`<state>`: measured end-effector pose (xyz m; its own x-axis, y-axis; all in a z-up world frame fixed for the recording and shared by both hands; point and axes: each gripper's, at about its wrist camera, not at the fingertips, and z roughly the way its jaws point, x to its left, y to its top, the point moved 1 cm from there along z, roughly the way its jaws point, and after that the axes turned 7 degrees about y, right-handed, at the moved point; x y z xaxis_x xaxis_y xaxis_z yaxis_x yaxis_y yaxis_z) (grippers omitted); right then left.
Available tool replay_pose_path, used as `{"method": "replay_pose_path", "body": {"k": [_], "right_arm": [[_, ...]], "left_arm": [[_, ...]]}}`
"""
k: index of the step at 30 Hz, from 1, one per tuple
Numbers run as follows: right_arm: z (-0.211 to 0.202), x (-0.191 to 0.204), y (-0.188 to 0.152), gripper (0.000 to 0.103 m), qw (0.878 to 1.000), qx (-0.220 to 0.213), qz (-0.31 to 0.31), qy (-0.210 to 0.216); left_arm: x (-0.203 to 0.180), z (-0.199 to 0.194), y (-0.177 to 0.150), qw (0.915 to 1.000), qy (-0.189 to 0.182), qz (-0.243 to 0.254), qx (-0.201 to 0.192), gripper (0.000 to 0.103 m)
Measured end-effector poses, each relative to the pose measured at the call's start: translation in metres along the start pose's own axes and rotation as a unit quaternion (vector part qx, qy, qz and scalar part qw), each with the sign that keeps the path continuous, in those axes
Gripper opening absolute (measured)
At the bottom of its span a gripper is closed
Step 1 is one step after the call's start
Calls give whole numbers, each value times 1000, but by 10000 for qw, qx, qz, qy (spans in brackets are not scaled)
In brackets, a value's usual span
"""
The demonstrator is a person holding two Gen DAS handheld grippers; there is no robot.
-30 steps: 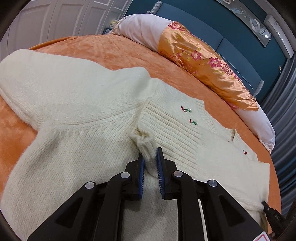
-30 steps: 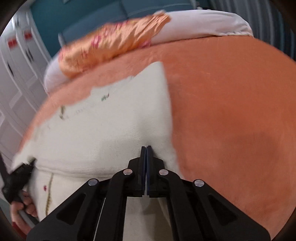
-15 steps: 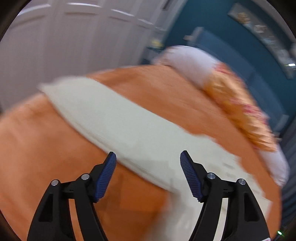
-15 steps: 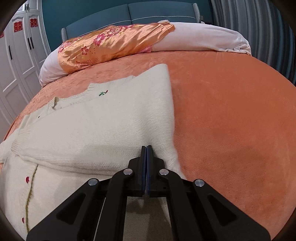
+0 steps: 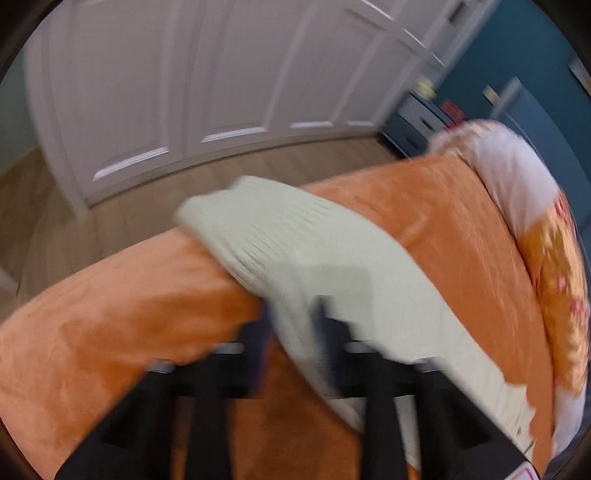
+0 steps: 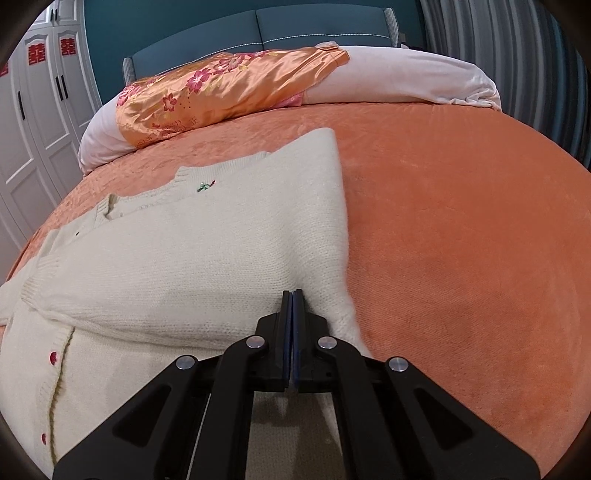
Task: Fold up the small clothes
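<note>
A cream knit cardigan [image 6: 192, 258] with red buttons lies on the orange bedspread [image 6: 461, 240], its right sleeve folded across the chest. My right gripper [image 6: 291, 295] is shut, its tips resting on the folded sleeve near the cardigan's right edge; I cannot tell whether it pinches fabric. In the blurred left wrist view the other sleeve [image 5: 295, 251] stretches toward the bed's edge. My left gripper [image 5: 295, 325] sits around that sleeve with the jaws partly closed and a gap still showing.
A long white bolster with an orange floral cover [image 6: 229, 88] lies at the head of the bed against the blue headboard [image 6: 258, 29]. White wardrobe doors [image 5: 184, 92] and wood floor [image 5: 74, 221] lie past the bed's left edge.
My left gripper let go of the sleeve cuff, opened wide, swung left to the outstretched sleeve and is closing around it. The right gripper stayed shut in place.
</note>
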<state>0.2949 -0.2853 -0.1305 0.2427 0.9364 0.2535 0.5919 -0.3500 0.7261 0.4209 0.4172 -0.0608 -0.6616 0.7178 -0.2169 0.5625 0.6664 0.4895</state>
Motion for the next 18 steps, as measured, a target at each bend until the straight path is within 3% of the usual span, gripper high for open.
{"method": "replay_pose_path", "body": {"k": [2,5,8,10,12,13,15,18], "right_arm": [[0,0,0,0,10000,-7,5,9],[0,-2,1,0,10000,-16,29,46],[1,-3,2,0,10000,-25,46,75],[1,-4,2,0,9999,-27,57,92],[2,-5,3,0,9999,-27,73,110],[2,-5,3,0,9999,-27,81,120],[2,-5,3,0,9998,-32,108,152],[3,-8,4,0,9996,-39,165,225]], "left_arm": [[-17,-20,-2,9992,-29,262,-315,10],[-66,-68,-13,9921,-433,893,-768,8],[-137,-132,-44,9714,-1089,1724,-1214,7],[-187,-174,-81,9501,-1689,2253,-1344,7],[-227,-205,-123,9292,-2210,2645,-1337,7],[-250,-217,-151,9168,-2487,2875,-1228,8],[-287,-223,-208,9002,-2796,3220,-880,9],[-314,-200,-278,8928,-2716,3579,-330,19]]}}
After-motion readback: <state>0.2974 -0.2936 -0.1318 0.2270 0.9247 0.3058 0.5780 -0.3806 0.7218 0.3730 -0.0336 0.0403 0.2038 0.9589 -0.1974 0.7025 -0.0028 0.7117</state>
